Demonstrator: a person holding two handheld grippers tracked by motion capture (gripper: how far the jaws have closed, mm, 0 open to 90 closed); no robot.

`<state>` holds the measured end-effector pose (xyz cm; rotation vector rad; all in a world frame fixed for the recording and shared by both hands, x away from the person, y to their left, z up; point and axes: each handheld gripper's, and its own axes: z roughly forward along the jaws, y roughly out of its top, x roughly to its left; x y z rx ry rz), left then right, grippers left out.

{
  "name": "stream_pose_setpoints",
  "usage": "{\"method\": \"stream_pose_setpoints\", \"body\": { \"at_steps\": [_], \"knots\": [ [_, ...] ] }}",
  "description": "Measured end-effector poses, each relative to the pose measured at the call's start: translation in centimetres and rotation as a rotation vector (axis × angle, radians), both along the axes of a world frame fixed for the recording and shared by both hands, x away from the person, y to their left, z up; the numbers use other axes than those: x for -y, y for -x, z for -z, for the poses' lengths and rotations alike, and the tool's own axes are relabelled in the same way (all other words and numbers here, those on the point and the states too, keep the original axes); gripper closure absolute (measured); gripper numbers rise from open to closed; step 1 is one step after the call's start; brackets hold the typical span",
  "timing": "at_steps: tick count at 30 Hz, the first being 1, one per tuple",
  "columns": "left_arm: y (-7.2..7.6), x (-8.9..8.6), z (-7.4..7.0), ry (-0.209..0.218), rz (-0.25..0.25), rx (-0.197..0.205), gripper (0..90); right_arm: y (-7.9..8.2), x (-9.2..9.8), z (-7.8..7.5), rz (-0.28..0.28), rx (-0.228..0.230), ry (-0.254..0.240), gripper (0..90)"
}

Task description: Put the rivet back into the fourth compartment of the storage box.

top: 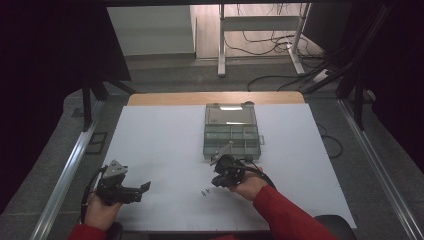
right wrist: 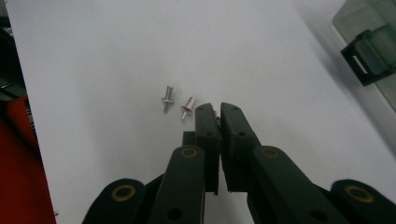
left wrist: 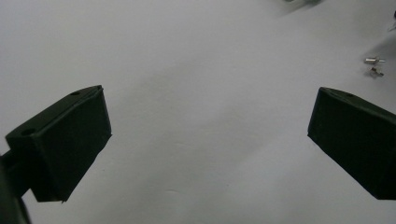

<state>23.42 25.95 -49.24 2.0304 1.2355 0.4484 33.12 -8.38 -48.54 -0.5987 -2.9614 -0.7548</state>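
Observation:
Two small metal rivets (top: 205, 191) lie on the white table (top: 160, 140), side by side, just left of my right gripper (top: 218, 181). In the right gripper view the silver rivet (right wrist: 167, 99) and the copper-tinted rivet (right wrist: 187, 108) rest close to the jaw tips. My right gripper (right wrist: 216, 108) is shut to a thin slit, with a small glint of metal pinched between its tips. My left gripper (top: 146, 187) is at the near left, jaws wide apart over bare table. Its view has my left gripper (left wrist: 210, 135) open and both rivets (left wrist: 375, 65) at the far right.
A grey see-through compartment box (top: 232, 132) with its lid open stands at the middle back of the table, just beyond the right gripper; its latch corner (right wrist: 369, 51) shows in the right gripper view. Red sleeves enter from the bottom edge. Metal rails flank the table.

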Motion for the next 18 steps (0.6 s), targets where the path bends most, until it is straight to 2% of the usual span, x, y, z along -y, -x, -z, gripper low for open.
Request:
{"method": "stream_pose_setpoints", "body": {
  "at_steps": [10, 18],
  "knots": [
    [-0.1, 0.2, 0.1, -0.022, 0.002, -0.016, 0.0, -1.0, 1.8, -1.2, 0.045, 0.012, -0.037, 86.3],
    [-0.1, 0.3, 0.2, -0.018, 0.001, -0.026, 0.1, -1.7, 3.5, -2.1, 0.091, 0.027, -0.066, 86.4]
  ]
}}
